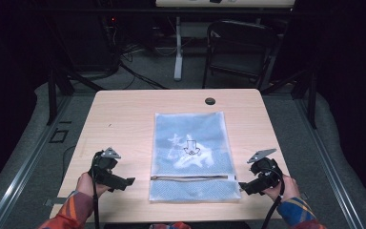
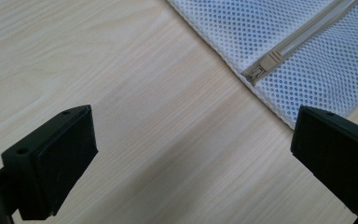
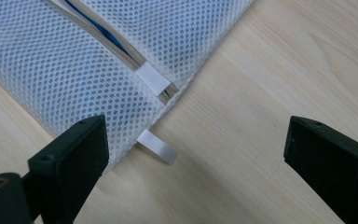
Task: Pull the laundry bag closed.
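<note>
A white mesh laundry bag [image 1: 190, 152] lies flat in the middle of the wooden table [image 1: 124, 119], with a blue printed garment inside. Its beige zipper [image 1: 189, 177] runs across near the front end; the zipper pull [image 2: 262, 67] sits at the bag's left side. At the right end the zipper gapes a little, showing blue, beside a white tab [image 3: 157, 147]. My left gripper [image 1: 126, 183] hovers open left of the bag's front corner. On the other side my right gripper [image 1: 243, 187] is open too, its jaws straddling the bag's front right corner [image 3: 168, 112].
A small black round cap [image 1: 210, 101] is set in the table near the far edge. Behind the table stand a black chair [image 1: 238, 47] and a white table leg [image 1: 177, 47]. Bare wood lies on both sides of the bag.
</note>
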The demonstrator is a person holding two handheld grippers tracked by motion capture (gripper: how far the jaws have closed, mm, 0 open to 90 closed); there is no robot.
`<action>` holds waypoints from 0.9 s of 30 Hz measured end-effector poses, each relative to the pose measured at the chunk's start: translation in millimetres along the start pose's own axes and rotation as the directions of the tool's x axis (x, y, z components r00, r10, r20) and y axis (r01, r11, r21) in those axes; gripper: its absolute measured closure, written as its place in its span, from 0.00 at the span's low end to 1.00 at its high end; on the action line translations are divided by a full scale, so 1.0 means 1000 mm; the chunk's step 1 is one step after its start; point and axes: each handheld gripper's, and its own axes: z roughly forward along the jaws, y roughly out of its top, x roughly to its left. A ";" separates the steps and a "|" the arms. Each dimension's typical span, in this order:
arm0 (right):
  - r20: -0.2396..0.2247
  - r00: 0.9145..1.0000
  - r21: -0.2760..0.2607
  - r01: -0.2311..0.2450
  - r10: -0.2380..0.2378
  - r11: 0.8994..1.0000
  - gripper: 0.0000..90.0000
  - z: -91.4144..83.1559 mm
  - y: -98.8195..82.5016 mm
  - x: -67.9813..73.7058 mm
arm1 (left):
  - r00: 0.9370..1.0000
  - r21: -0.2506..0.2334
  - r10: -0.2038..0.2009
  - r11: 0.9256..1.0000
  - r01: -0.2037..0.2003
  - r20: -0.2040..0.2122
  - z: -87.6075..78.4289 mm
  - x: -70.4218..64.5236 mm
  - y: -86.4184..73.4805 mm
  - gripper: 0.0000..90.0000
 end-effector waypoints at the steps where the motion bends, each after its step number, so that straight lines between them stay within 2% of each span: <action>1: 0.000 1.000 0.000 0.000 0.000 1.000 0.08 0.000 0.000 0.000 | 1.000 -0.007 0.007 1.000 -0.007 0.006 0.000 0.001 0.000 0.00; 4: -0.026 0.999 -0.011 0.025 -0.026 1.000 0.10 0.003 0.004 0.003 | 0.999 -0.037 0.028 0.999 -0.027 0.024 -0.001 -0.001 0.001 0.00; 6: -0.025 0.999 -0.017 0.023 -0.024 1.000 0.11 0.003 0.004 0.005 | 0.998 -0.047 0.052 0.998 -0.050 0.032 -0.001 -0.002 0.003 0.00; 8: -0.041 0.999 -0.030 0.034 -0.036 0.999 0.13 0.002 0.007 0.007 | 0.996 -0.047 0.077 0.996 -0.075 0.033 0.000 -0.004 0.003 0.00; 12: -0.050 0.998 -0.046 0.036 -0.038 0.998 0.14 0.003 0.011 0.008 | 0.995 -0.050 0.093 0.995 -0.091 0.040 0.001 -0.004 0.002 0.00; 17: -0.076 0.996 -0.054 0.044 -0.048 0.998 0.16 0.005 0.018 0.015 | 0.990 -0.072 0.133 0.989 -0.129 0.050 0.002 -0.005 0.004 0.00; 20: -0.088 0.994 -0.055 0.059 -0.064 0.997 0.16 0.007 0.022 0.020 | 0.985 -0.059 0.165 0.985 -0.162 0.048 0.005 -0.008 0.006 0.00; 22: -0.101 0.993 -0.058 0.060 -0.065 0.997 0.16 0.007 0.025 0.025 | 0.982 -0.067 0.179 0.982 -0.175 0.055 0.006 -0.012 0.007 0.01; 25: -0.105 0.992 -0.062 0.069 -0.075 0.996 0.16 0.008 0.029 0.030 | 0.977 -0.052 0.200 0.979 -0.197 0.079 0.007 -0.019 0.008 0.05; 26: -0.121 0.989 -0.074 0.073 -0.082 0.995 0.17 0.010 0.032 0.032 | 0.969 -0.046 0.226 0.974 -0.222 0.105 0.008 -0.026 0.008 0.08; 27: -0.121 0.989 -0.074 0.073 -0.082 0.995 0.17 0.010 0.032 0.032 | 0.969 -0.046 0.226 0.974 -0.222 0.105 0.008 -0.026 0.008 0.10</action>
